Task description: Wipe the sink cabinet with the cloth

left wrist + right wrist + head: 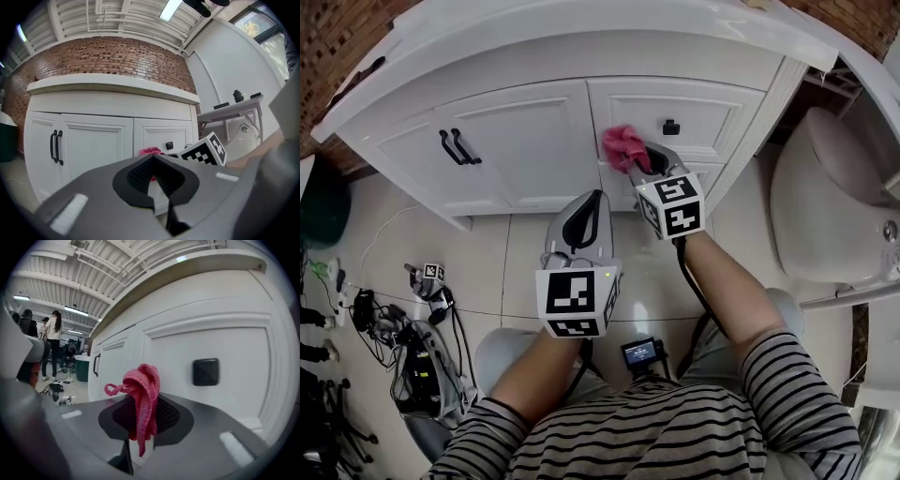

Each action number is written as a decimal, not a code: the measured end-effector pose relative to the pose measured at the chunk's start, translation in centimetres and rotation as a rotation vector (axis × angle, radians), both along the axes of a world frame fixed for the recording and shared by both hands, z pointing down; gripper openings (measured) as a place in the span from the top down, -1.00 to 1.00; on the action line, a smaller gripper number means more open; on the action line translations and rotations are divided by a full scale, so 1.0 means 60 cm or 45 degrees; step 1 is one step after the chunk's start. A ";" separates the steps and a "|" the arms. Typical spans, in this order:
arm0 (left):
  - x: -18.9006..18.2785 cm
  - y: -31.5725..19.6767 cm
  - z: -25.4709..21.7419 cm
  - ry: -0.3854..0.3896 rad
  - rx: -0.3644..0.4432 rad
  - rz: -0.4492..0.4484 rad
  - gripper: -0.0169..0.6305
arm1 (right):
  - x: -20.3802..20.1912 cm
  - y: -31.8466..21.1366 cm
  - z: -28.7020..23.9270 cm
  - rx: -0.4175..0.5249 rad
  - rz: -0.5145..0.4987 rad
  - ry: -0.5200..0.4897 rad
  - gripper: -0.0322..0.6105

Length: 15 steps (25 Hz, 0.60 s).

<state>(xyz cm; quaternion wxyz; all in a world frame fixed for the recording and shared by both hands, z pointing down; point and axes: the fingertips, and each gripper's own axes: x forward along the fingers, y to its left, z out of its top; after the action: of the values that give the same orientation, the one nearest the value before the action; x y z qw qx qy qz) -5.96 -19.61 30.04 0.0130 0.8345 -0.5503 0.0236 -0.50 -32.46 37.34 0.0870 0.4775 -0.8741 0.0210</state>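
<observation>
Beyond the left corner of the white sink cabinet (534, 150), a dark green bin (321, 202). Below it, a tangle of black cables and gear (412, 352) strewn on the pale tiled floor (502, 267). At the seam between the two left doors, a pair of black bar handles (457, 147), side by side.

In front of the cabinet's middle, held off the doors: the left gripper (599, 195). Jaws closed tip to tip with nothing clamped — only the cabinet front showing through the hollow behind the tips.

Just right of the seam between doors and drawers, at the left edge of the upper drawer front: the pink knitted cloth (624, 146). Bunched and pinched between the jaws of the right gripper (639, 161), with a fold drooping below the pads in the right gripper view. Close against the drawer face — actual contact not clear.

Further right on the same drawer, a black square knob (671, 127), near the cloth but apart from it. Past the cabinet's right corner, a white ceramic toilet (834, 206). Along the bottom edge of the head view, black-and-white striped sleeves (675, 431).
</observation>
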 end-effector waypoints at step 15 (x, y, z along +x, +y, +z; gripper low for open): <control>0.019 0.000 0.003 -0.007 -0.008 0.006 0.95 | 0.387 0.035 -0.001 -0.076 0.541 -0.123 0.65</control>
<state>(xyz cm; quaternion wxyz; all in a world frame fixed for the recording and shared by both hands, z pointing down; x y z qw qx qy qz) -4.84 -19.60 30.20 0.0143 0.8357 -0.5483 0.0276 22.69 -30.34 37.29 0.0529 0.6466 -0.7559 0.0876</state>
